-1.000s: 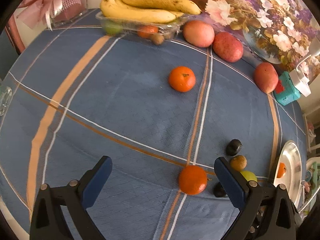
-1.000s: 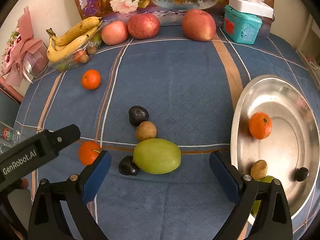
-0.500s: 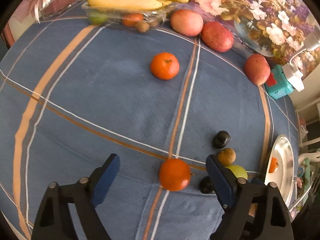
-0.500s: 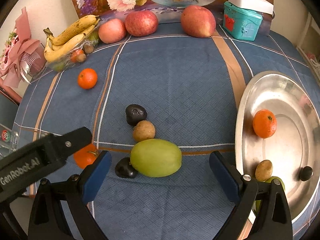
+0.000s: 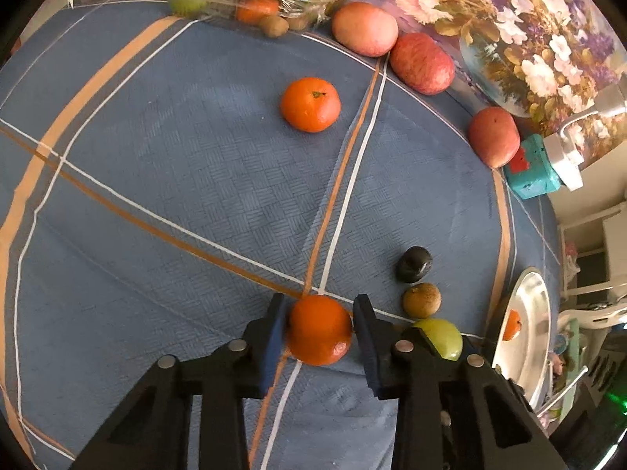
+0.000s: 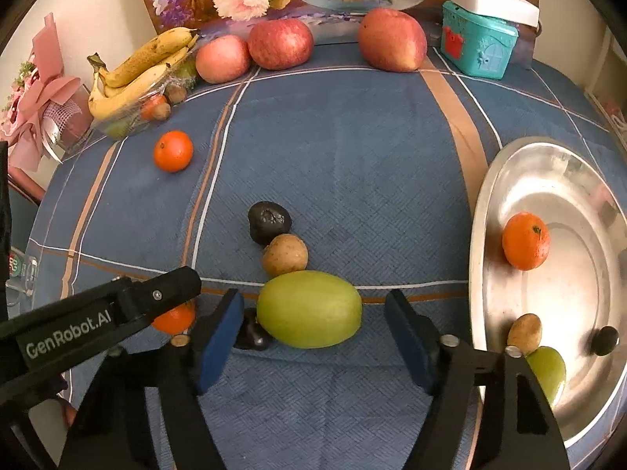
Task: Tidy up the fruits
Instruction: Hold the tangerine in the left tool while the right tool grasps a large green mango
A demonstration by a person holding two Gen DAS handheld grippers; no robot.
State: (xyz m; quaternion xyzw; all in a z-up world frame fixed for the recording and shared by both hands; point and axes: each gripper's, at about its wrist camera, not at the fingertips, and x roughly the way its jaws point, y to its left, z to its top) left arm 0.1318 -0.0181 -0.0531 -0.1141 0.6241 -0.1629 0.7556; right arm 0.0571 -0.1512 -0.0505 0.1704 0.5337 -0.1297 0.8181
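My left gripper is shut on an orange tangerine that rests on the blue tablecloth. My right gripper is open, its pads on either side of a green fruit with a gap on each side. A small dark fruit lies by its left pad. A brown fruit and a dark fruit lie just beyond. A second tangerine lies further off. The steel plate at the right holds a tangerine and several small fruits.
Three red apples line the far edge before a flower picture. A clear tray with bananas stands at the far left. A teal box with a white charger stands at the far right. A pink bouquet lies at the left.
My left gripper has moved forward around the near tangerine and shut on it. My right gripper has moved closer to the green fruit and narrowed, still open.
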